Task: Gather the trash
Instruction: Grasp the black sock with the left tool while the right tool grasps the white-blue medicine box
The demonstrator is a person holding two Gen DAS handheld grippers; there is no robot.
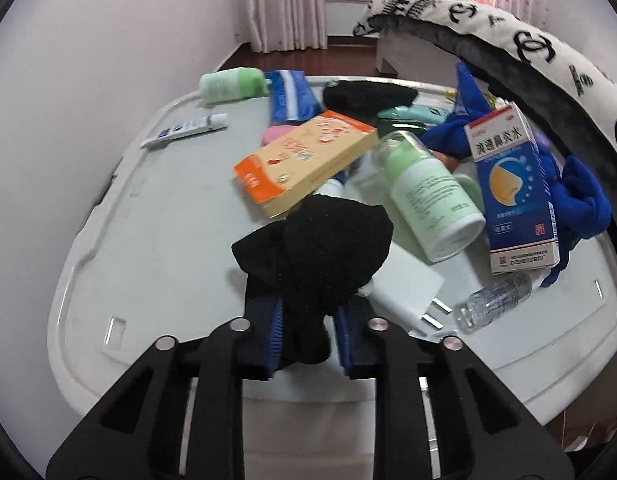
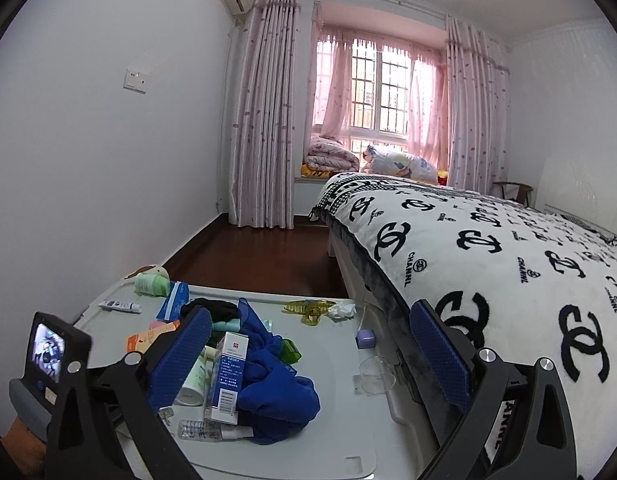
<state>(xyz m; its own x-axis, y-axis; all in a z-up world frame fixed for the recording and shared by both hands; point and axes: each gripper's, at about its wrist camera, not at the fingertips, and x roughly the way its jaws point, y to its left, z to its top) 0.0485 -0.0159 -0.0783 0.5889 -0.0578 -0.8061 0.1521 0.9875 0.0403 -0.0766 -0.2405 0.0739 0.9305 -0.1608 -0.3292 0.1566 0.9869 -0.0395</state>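
While the left gripper [image 1: 308, 320] points steeply down over the white lidded bin top [image 1: 156, 248], its blue pads are clamped on a crumpled black cloth [image 1: 316, 248], which bulges above the fingertips, apparently clear of the surface. Just beyond lie an orange box [image 1: 304, 160], a pale green bottle [image 1: 428, 200], a blue-and-white medicine box [image 1: 512, 192] and a blue cloth [image 1: 580, 196]. Right gripper [image 2: 308, 364] is held nearly level beside the bed [image 2: 508, 248], jaws wide apart, nothing between the pads.

Black cloth [image 1: 312, 248] bunched (crumpled), in left claw [image 1: 308, 320].
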